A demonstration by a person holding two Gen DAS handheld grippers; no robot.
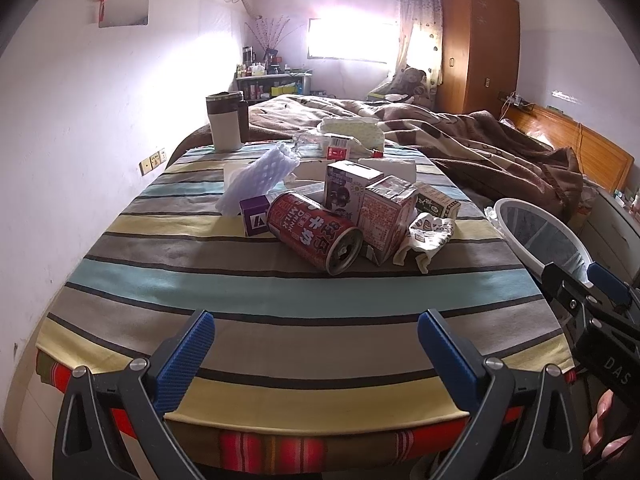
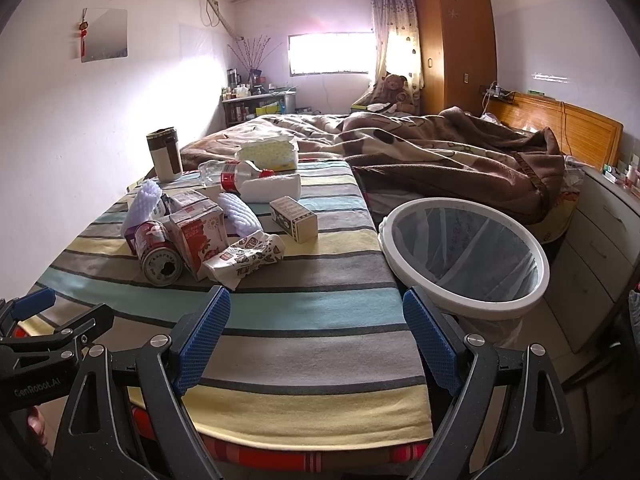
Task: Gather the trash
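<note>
Plainly, both sets of jaws stand spread wide and hold nothing; the left gripper [image 1: 316, 354] and the right gripper [image 2: 316, 340] hover over the near edge of the striped desk [image 1: 248, 288], with the trash heaped farther in. Take the red can [image 1: 314, 232] as the landmark; it lies on its side, its long axis running diagonally, its open mouth turned toward the near edge and a little toward the bin side; it sits almost straight ahead of the left gripper but off toward the wall side of the right one, so the left hand looks the nearer to it. Touching the can on the bin side stands a red carton [image 1: 386, 216]; just beyond that lies a crumpled printed wrapper [image 1: 426, 236]; behind the can, a white foam net [image 1: 256, 180] and a small purple box [image 1: 255, 220]. The white-rimmed bin [image 2: 464, 256] stands off the desk, well apart from the can. From the right wrist its lined mouth shows whole, and a tan box [image 2: 294, 218] stands clear; from the left wrist only part of the rim shows.
</note>
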